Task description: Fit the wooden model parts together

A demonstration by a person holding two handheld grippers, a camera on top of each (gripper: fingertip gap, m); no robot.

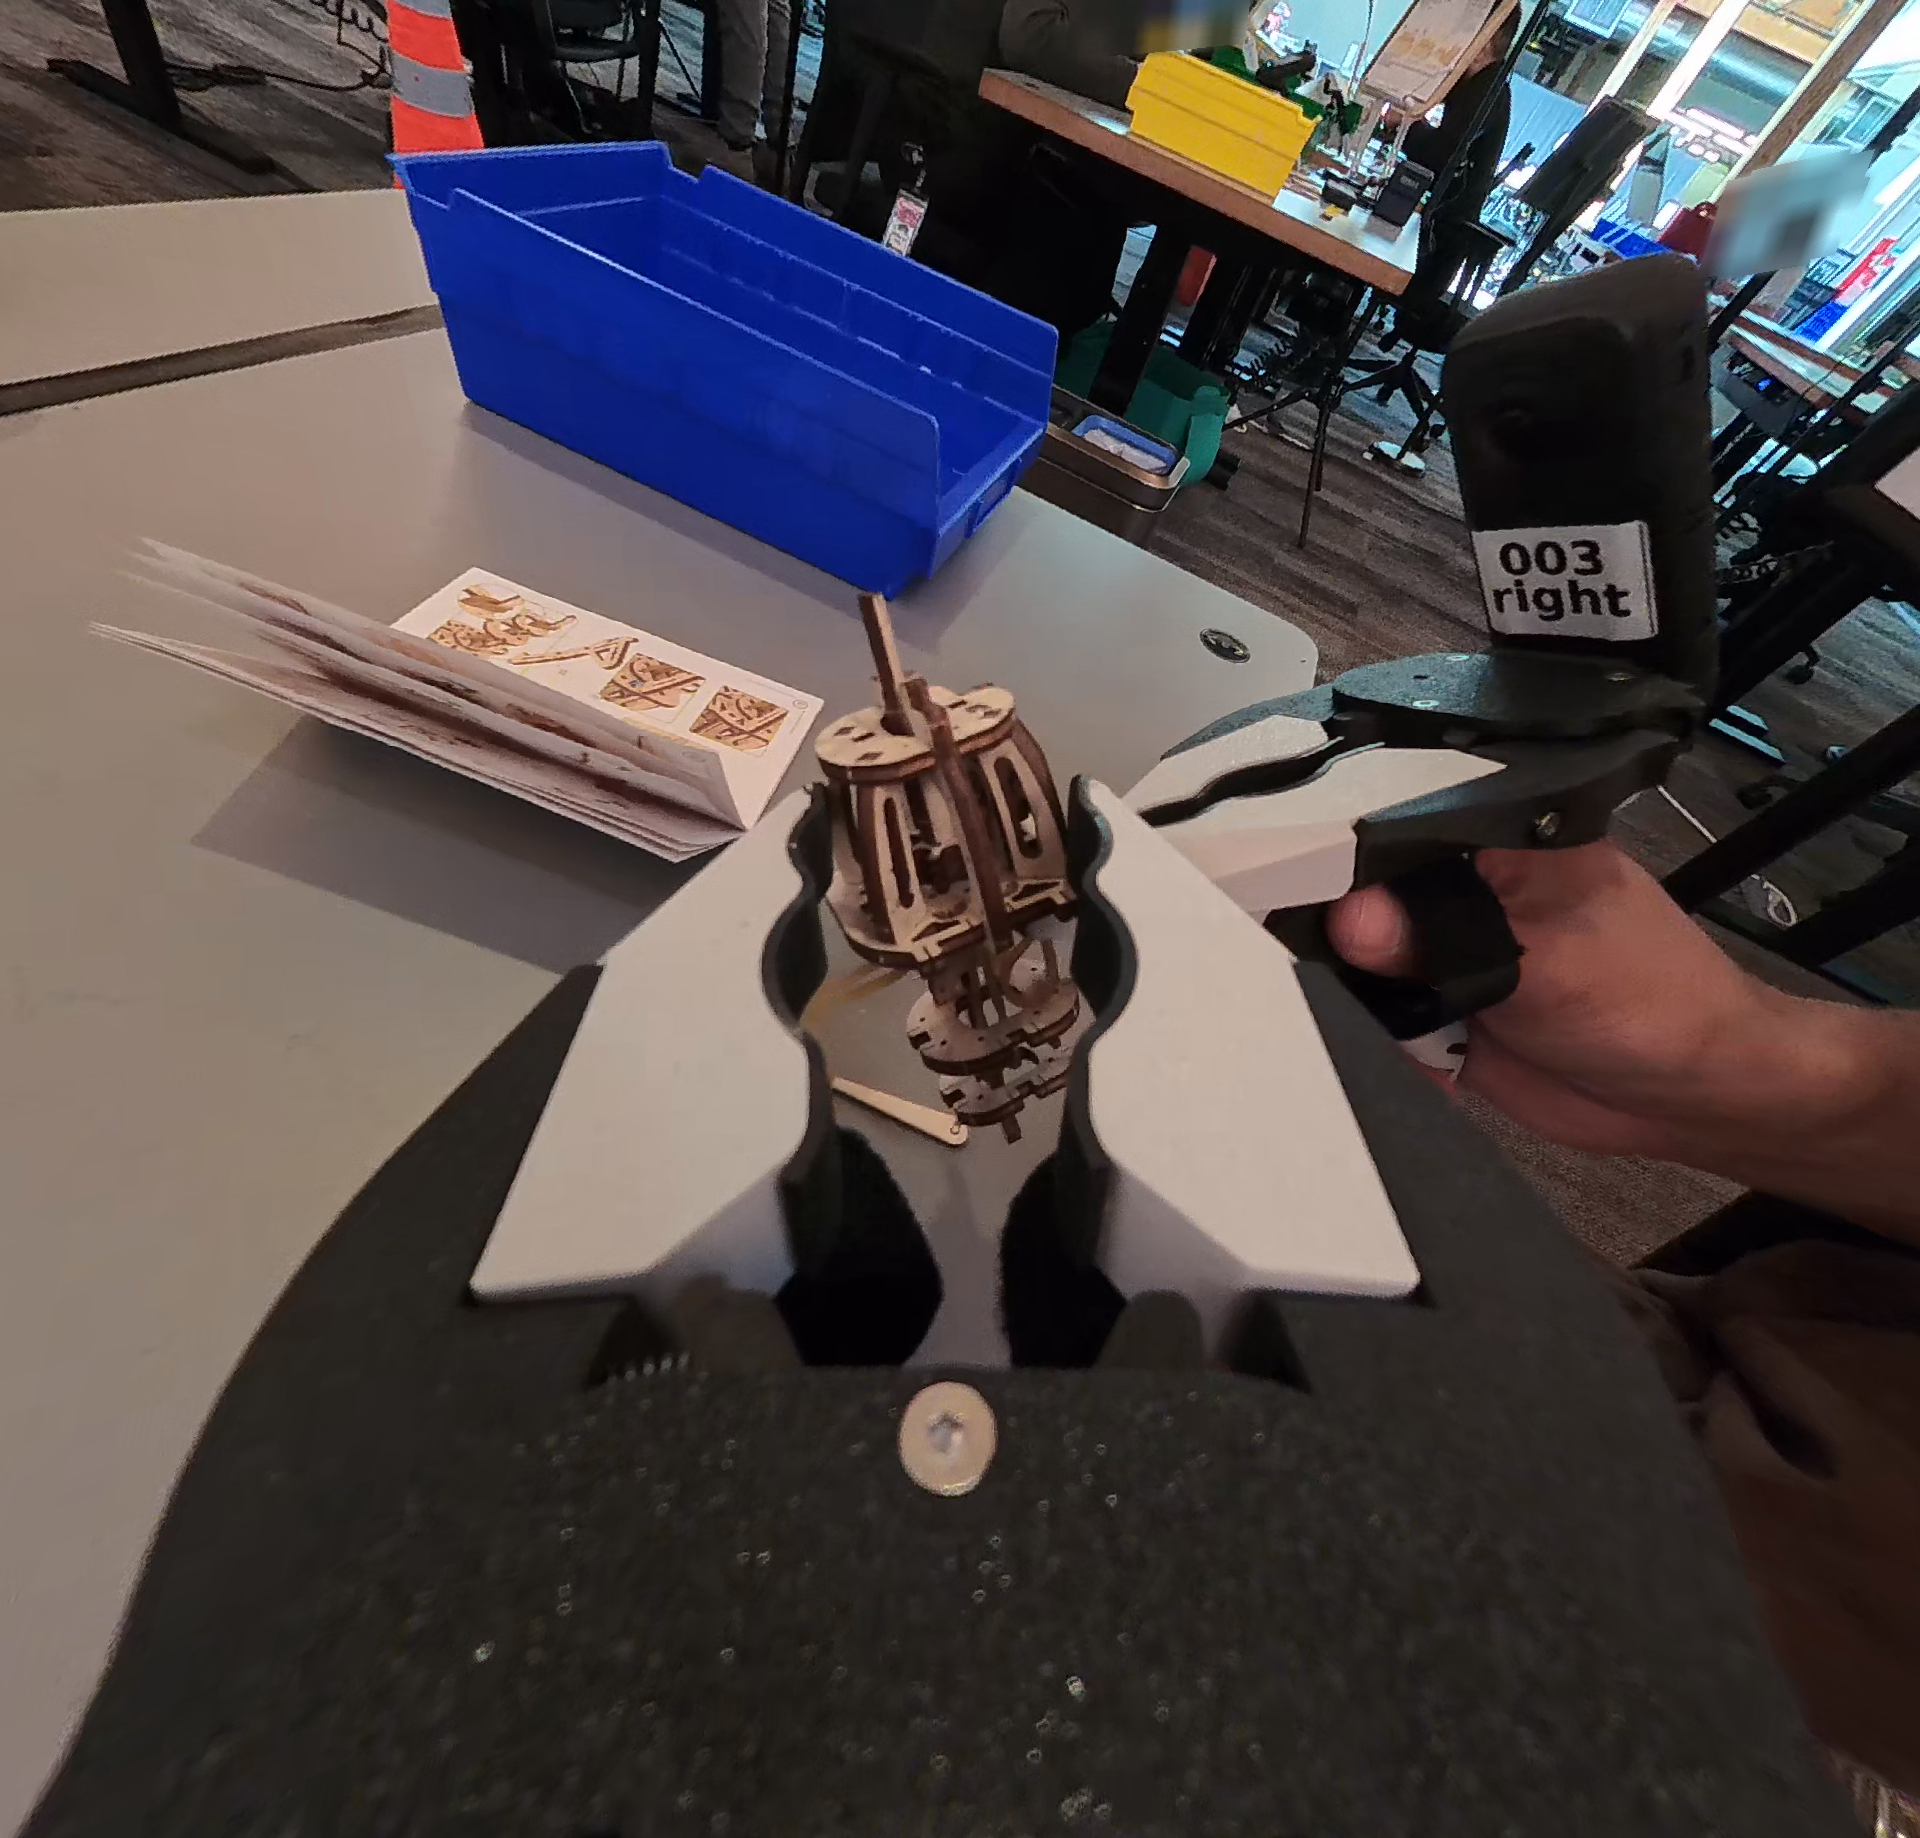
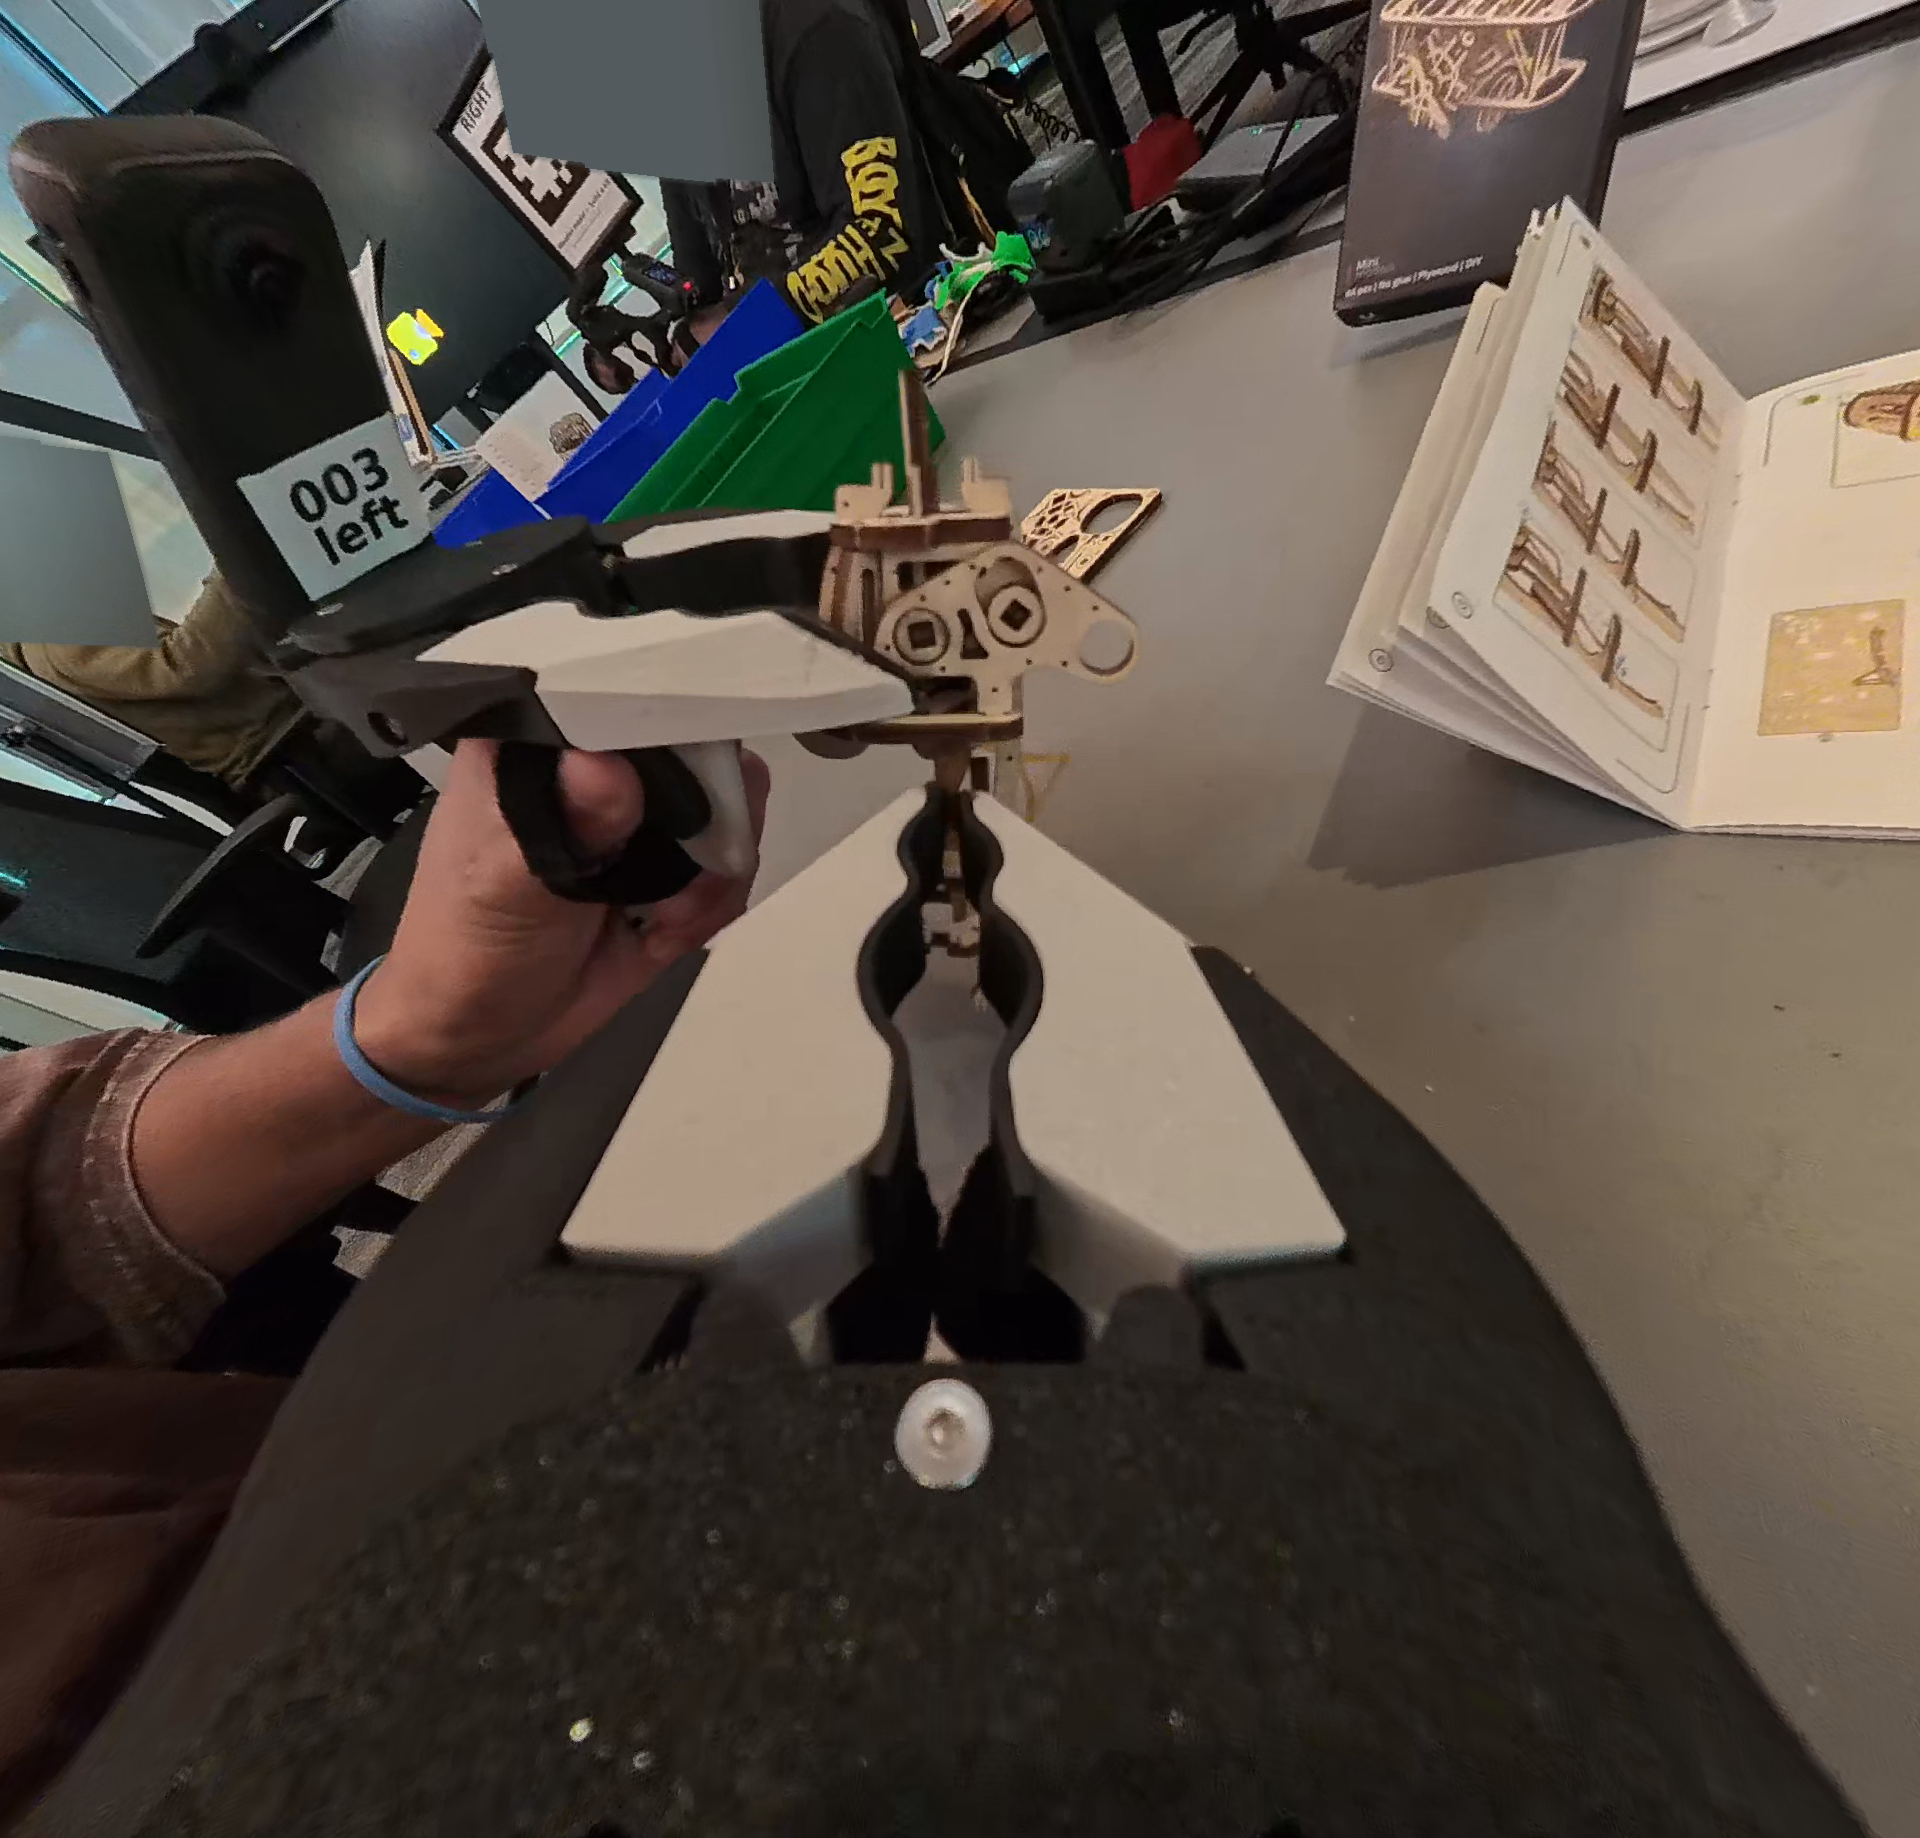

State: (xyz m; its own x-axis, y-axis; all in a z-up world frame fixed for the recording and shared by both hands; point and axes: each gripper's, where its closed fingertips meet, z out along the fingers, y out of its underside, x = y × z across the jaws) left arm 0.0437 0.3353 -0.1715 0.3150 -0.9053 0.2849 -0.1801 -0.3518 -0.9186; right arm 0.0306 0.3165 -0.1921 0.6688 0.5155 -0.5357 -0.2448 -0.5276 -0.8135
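Note:
My left gripper (image 1: 945,822) is shut on a small wooden model (image 1: 935,801), a cage of light plywood plates with dark rods sticking out of its top. Both pads press on its sides and hold it above the grey table (image 1: 260,957). In the right wrist view the left gripper (image 2: 862,593) holds the model (image 2: 977,614) from the left. My right gripper (image 2: 948,814) is below the model, its tips closed on a thin wooden rod (image 2: 948,775) that hangs from the model's underside. In the left wrist view the right gripper (image 1: 1164,796) comes in from the right, its tips hidden behind my left finger.
An open instruction booklet (image 1: 468,687) lies to the left and a blue bin (image 1: 727,354) stands behind it. A flat wooden stick (image 1: 899,1111) lies on the table under the model. A cut-out wooden sheet part (image 2: 1091,526), green bin (image 2: 790,427) and black box (image 2: 1486,105) are farther off. My left and right fingertips are right by each other.

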